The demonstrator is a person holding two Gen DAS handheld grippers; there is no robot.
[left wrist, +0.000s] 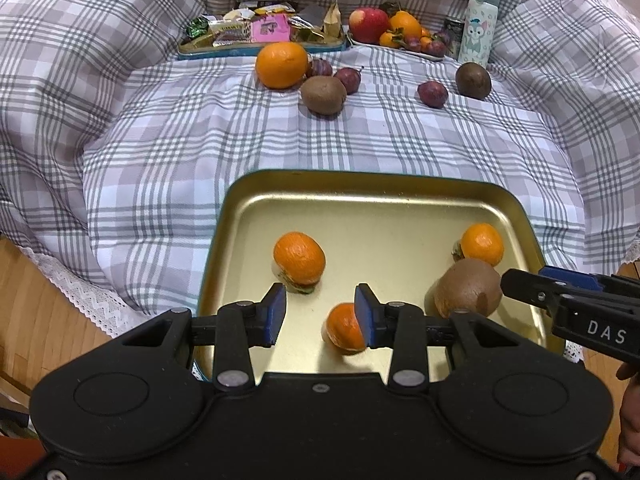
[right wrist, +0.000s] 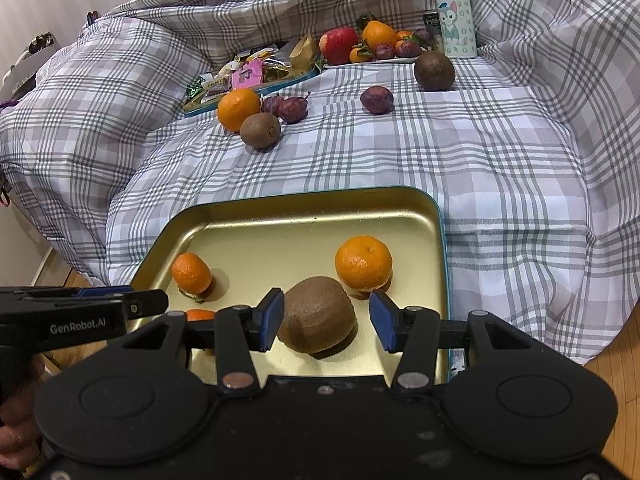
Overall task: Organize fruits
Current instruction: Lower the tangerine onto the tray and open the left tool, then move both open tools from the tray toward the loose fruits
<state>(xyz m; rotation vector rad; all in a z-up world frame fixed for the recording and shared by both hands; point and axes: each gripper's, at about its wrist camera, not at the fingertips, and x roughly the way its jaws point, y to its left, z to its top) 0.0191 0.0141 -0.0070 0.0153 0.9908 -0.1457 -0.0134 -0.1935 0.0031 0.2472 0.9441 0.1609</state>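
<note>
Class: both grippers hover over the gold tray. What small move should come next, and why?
Probably lift the right gripper clear: its jaws stand open, the kiwi rests in the gold tray, and loose fruit like the orange waits on the cloth.

Plaid grey-white cloth [left wrist: 192,140] covers the surface, lace trim at lower left. Tray of wrapped snacks [left wrist: 256,28] at top centre. Mint bottle [left wrist: 478,24] with cartoon print upright at upper right, dark can [left wrist: 454,28] just beside it. Wood floor [left wrist: 36,312] at lower left.

Three small tangerines [left wrist: 299,258] and one brown kiwi [right wrist: 317,314] lie apart in the gold tray [right wrist: 304,224]. On the checked cloth beyond rest an orange [left wrist: 281,65], two kiwis and three plums [left wrist: 432,94]
</note>
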